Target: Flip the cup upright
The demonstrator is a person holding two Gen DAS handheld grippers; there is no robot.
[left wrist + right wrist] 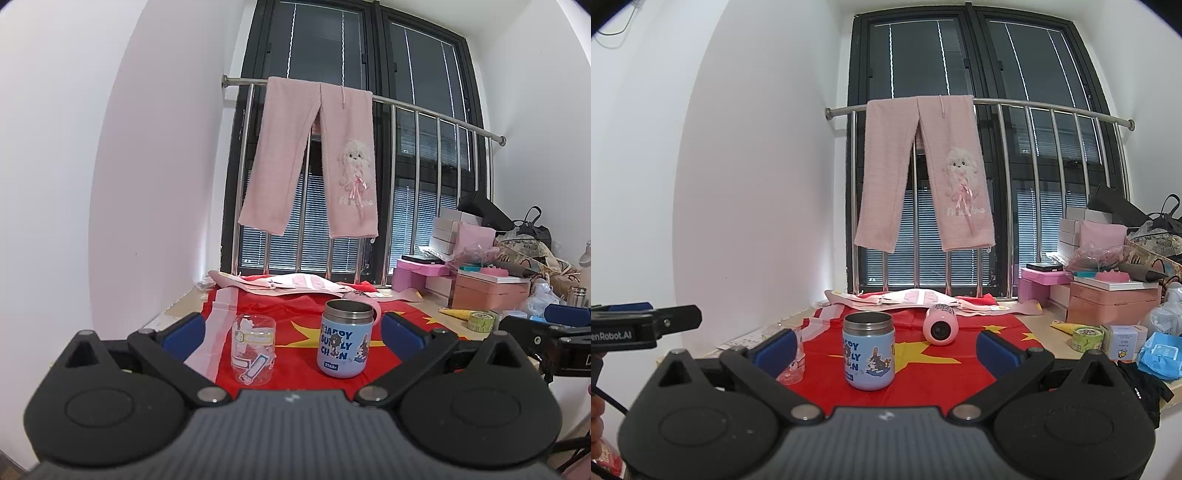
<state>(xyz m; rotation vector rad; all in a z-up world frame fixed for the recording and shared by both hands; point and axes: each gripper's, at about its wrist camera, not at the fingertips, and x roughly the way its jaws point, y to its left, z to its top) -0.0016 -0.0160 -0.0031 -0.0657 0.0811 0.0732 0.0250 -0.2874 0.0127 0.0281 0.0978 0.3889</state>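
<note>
A blue steel-rimmed cup [345, 339] with cartoon print stands upright, mouth up, on the red flag cloth [303, 354]; it also shows in the right wrist view [868, 356]. A clear sticker-covered glass [253, 346] stands to its left, mouth down; its edge shows in the right wrist view [794, 363]. A pink cup [940, 324] lies on its side behind, opening toward me. My left gripper [291, 328] is open and empty, short of both cups. My right gripper [886, 345] is open and empty, short of the blue cup.
Pink trousers [325, 155] hang on a steel railing [424, 107] before the window. Pink and white papers [897, 297] lie at the back of the cloth. Boxes, tape roll [1087, 338] and bags crowd the right. White wall on the left.
</note>
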